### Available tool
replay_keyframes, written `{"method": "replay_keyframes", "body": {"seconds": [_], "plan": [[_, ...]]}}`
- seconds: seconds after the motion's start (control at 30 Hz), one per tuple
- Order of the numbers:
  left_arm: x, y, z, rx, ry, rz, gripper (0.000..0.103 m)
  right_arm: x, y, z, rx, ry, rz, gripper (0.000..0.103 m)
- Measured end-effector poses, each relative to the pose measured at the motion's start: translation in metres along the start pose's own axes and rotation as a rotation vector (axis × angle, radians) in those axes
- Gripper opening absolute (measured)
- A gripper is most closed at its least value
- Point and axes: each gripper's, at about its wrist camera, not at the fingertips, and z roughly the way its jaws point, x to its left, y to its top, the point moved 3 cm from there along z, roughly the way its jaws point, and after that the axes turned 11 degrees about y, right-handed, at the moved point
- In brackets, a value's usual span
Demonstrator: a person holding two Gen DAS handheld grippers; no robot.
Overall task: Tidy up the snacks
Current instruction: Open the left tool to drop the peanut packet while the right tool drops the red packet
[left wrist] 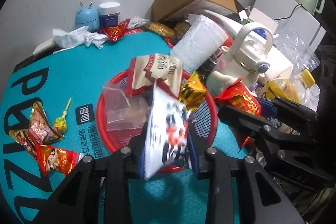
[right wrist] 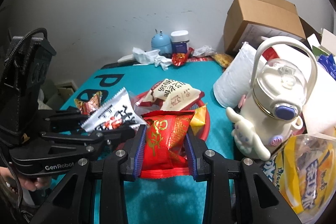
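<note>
Where the teal mat (right wrist: 184, 75) covers the table, a red basket (left wrist: 105, 98) sits at centre, holding a beige snack bag (left wrist: 157, 72). Above it, the left gripper (left wrist: 168, 140) pinches a white packet (left wrist: 168, 131); the right gripper (right wrist: 166, 140) clamps a red packet (right wrist: 166, 135). A lollipop (left wrist: 59, 122) lies on the mat.

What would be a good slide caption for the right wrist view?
Right hand-held gripper clamps a red snack packet near the red basket on a teal mat.
</note>
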Motion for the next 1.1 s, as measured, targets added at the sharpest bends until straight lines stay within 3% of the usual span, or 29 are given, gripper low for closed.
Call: {"method": "replay_keyframes", "body": {"seconds": [0.07,0.13,0.67,1.1], "plan": [[0.003,-0.001,0.0,-0.006,0.037,-0.005,0.05,0.0,0.0,0.003,0.006,-0.003,0.003,0.034],[0.007,-0.002,0.0,-0.007,0.057,-0.018,0.058,-0.001,0.0,0.006,0.011,-0.008,0.005,0.034],[0.035,-0.018,-0.01,0.001,0.102,-0.077,0.058,0.0,-0.003,0.037,0.065,-0.029,0.001,0.036],[0.039,-0.022,-0.034,-0.046,0.142,-0.11,0.058,0.008,-0.003,0.023,0.051,-0.025,-0.015,0.036]]}}
